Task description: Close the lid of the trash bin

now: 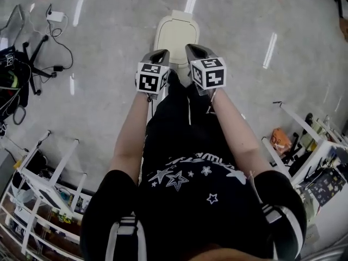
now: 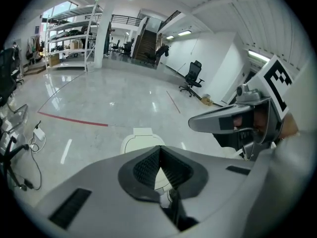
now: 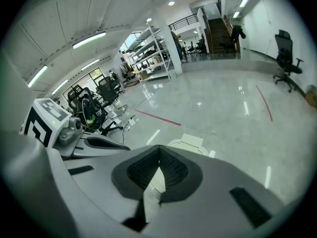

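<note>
Bin (image 1: 176,32) stands on the floor, just ahead of and below both grippers, its long side pointing away. Left gripper (image 1: 160,53) and right gripper (image 1: 195,49) are pinched together, holding nothing, equally near.

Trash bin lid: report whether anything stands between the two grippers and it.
Nothing visible does. The left gripper and right gripper hang side by side over the near end of the trash bin lid, jaws shut and empty, only air between.
</note>
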`<state>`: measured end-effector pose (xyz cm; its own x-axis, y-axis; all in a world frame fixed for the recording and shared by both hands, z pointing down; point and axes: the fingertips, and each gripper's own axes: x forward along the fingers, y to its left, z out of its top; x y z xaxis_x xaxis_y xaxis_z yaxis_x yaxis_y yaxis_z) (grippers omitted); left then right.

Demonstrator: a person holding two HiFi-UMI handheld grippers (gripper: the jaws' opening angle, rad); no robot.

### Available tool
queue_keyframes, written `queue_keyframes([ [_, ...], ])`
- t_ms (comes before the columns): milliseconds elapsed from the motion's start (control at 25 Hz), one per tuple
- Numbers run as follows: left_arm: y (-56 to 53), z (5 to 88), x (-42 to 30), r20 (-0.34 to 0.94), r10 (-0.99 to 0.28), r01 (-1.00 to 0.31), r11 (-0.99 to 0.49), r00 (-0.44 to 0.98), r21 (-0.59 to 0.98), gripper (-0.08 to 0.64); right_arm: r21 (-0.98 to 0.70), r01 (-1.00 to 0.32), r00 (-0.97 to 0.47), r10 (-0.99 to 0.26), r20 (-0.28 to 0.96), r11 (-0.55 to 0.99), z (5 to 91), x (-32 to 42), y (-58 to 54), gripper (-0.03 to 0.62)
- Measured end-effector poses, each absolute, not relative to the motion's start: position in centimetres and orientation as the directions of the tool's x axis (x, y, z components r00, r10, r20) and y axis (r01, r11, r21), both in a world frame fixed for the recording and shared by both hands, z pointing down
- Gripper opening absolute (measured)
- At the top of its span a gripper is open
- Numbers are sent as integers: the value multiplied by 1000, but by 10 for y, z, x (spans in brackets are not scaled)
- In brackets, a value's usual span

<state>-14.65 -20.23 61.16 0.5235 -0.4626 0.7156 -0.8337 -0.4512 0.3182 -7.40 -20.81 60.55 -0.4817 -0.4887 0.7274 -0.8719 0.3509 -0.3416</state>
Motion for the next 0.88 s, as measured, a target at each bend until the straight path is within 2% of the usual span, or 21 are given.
queue_keyframes([
  [600,-203,506,-139,612,-573,-834,-442,545,329,11,-333,-841,-528,-518,673,426,505,-63,-204,5],
  [880,-183,483,-135,605,-638,-876,-398,477,272,11,-347,-774,-612,-482,627,530,489,-65,-190,5],
])
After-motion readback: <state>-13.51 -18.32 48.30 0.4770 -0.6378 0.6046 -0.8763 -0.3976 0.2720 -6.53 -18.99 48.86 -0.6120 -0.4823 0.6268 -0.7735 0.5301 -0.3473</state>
